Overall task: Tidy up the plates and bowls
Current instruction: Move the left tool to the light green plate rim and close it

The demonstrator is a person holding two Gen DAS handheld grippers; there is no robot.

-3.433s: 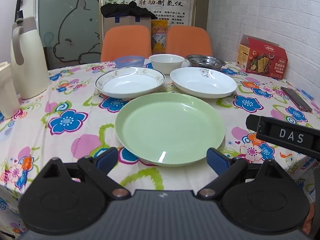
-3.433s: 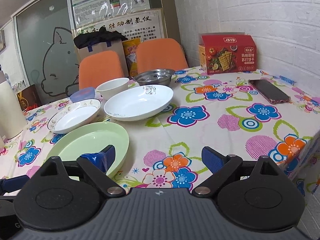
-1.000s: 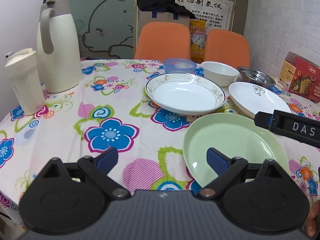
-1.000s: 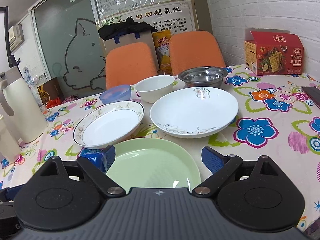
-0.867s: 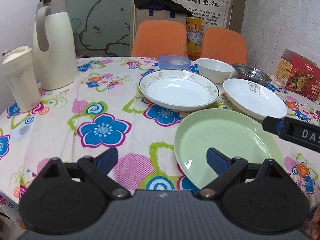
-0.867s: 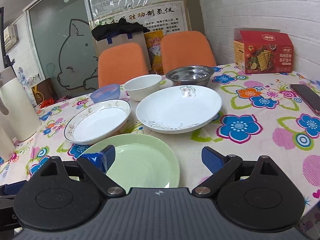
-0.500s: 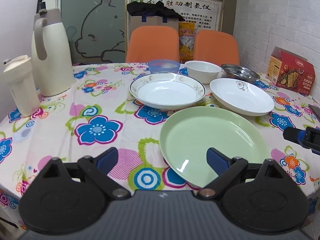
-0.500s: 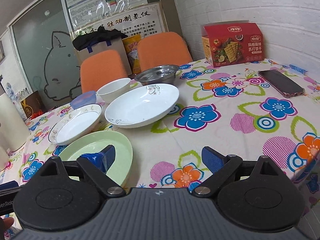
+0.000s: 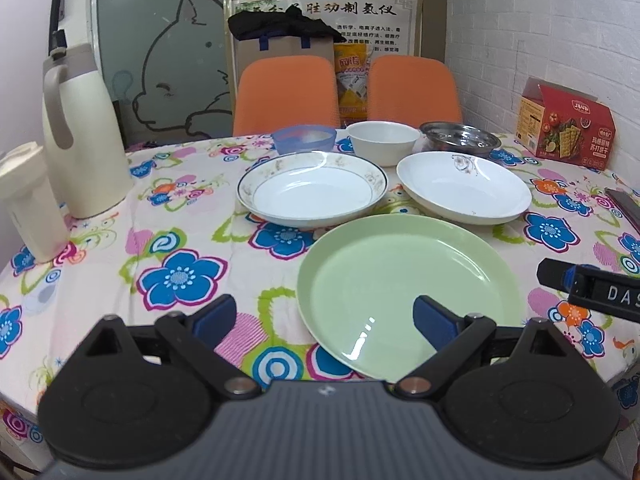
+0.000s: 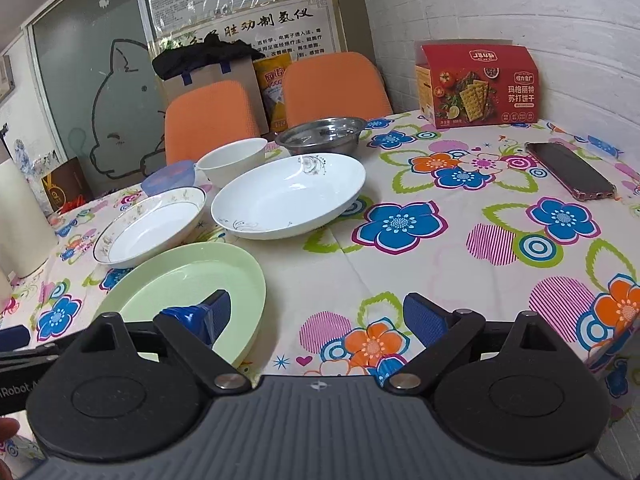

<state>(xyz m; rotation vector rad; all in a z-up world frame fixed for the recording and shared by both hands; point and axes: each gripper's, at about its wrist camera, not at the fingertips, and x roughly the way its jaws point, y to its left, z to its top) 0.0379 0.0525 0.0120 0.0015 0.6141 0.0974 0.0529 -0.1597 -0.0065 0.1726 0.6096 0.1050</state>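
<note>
Bare tablecloth [image 10: 460, 264] lies right of the plates; phone [image 10: 570, 176] probably well clear.

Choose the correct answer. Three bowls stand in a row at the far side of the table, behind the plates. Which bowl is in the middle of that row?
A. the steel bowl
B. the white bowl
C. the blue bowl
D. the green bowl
B: the white bowl stands between the blue bowl on one side and the steel bowl on the other, behind the plates.

cream thermos jug [image 9: 82, 136]; red cracker box [image 10: 478, 86], phone [image 10: 570, 176], orange chairs [image 9: 286, 94]
</note>
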